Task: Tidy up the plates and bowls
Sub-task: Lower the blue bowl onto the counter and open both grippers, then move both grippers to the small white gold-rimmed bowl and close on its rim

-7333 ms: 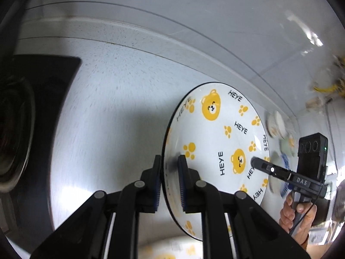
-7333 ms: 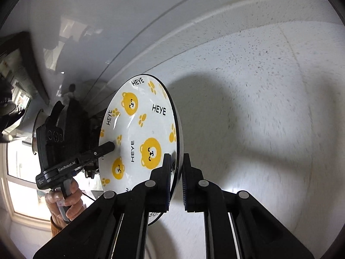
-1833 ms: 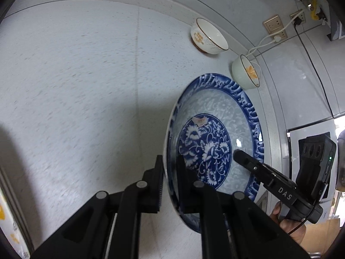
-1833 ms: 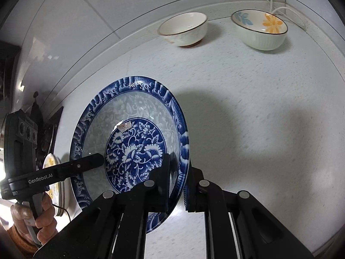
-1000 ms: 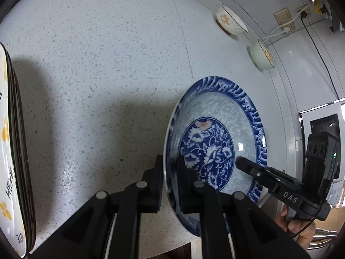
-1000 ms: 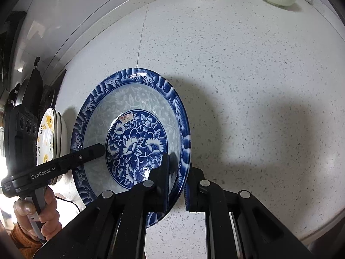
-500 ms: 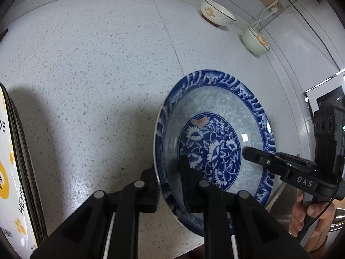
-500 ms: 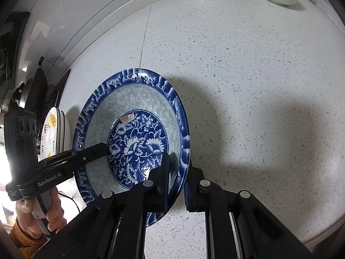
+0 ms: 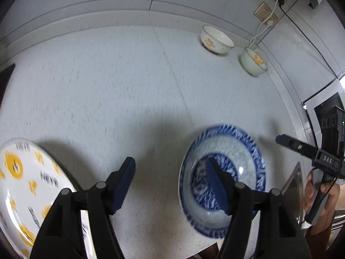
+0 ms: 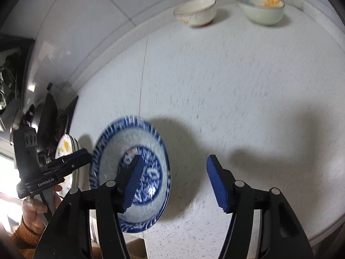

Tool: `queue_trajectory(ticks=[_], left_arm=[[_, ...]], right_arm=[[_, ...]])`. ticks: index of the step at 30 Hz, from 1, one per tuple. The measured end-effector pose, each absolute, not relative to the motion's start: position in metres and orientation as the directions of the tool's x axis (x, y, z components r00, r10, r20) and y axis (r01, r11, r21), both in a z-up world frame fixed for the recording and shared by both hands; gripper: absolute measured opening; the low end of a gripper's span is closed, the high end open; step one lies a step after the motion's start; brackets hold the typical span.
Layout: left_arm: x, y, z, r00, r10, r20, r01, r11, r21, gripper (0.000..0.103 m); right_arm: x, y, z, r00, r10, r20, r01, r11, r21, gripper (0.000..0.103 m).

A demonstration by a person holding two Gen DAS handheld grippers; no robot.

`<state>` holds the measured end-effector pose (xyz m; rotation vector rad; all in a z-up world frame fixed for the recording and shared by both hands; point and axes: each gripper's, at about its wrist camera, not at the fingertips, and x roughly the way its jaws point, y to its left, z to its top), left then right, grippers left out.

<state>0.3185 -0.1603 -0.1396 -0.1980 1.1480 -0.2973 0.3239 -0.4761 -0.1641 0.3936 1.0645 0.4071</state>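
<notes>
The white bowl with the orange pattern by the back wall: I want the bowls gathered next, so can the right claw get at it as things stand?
Probably yes. The right claw is open and empty, the blue plate lies below it, and bare counter stretches to the white bowl. It stands apart from the green bowl.

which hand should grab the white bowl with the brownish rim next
Likely right: both grippers, left gripper and right gripper, are open and empty, but the white bowl lies more directly ahead of the right one.
</notes>
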Motion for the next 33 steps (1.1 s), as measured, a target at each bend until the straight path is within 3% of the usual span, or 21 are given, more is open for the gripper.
queue_trajectory(ticks=[2, 7, 21, 23, 26, 30, 33], left_arm=[[0.347, -0.165, -0.127, 0.385, -0.355, -0.852, 0.135, 0.935, -0.329, 0.073], [0.435, -0.188, -0.119, 0.363, -0.407, -0.838, 0.112, 0.912, -0.394, 0.078], [0.630, -0.260, -0.151, 0.361, -0.407, -0.839, 0.075, 0.910, -0.409, 0.076], [0.645, -0.270, -0.160, 0.340, -0.409, -0.847, 0.075, 0.909, -0.409, 0.076], [0.660, -0.276, -0.172, 0.319, -0.397, -0.860, 0.054, 0.914, -0.402, 0.069], [0.672, -0.286, -0.185, 0.303, -0.398, -0.866, 0.047, 0.914, -0.404, 0.051], [0.680, -0.295, -0.191, 0.292, -0.399, -0.869, 0.052, 0.914, -0.403, 0.035]], right_arm=[[0.340, -0.493, -0.147, 0.478, 0.493, -0.727, -0.127, 0.858, 0.498, 0.074], [0.404, -0.524, -0.125, 0.540, 0.500, -0.677, -0.103, 0.838, 0.537, 0.076], [0.584, -0.530, -0.155, 0.502, 0.522, -0.690, -0.032, 0.808, 0.588, 0.077], [0.595, -0.524, -0.158, 0.499, 0.520, -0.693, -0.044, 0.814, 0.579, 0.072], [0.610, -0.509, -0.162, 0.485, 0.526, -0.699, -0.070, 0.820, 0.568, 0.067], [0.619, -0.493, -0.167, 0.477, 0.489, -0.730, -0.088, 0.853, 0.514, 0.062], [0.623, -0.487, -0.170, 0.480, 0.454, -0.751, -0.084, 0.876, 0.475, 0.051]])
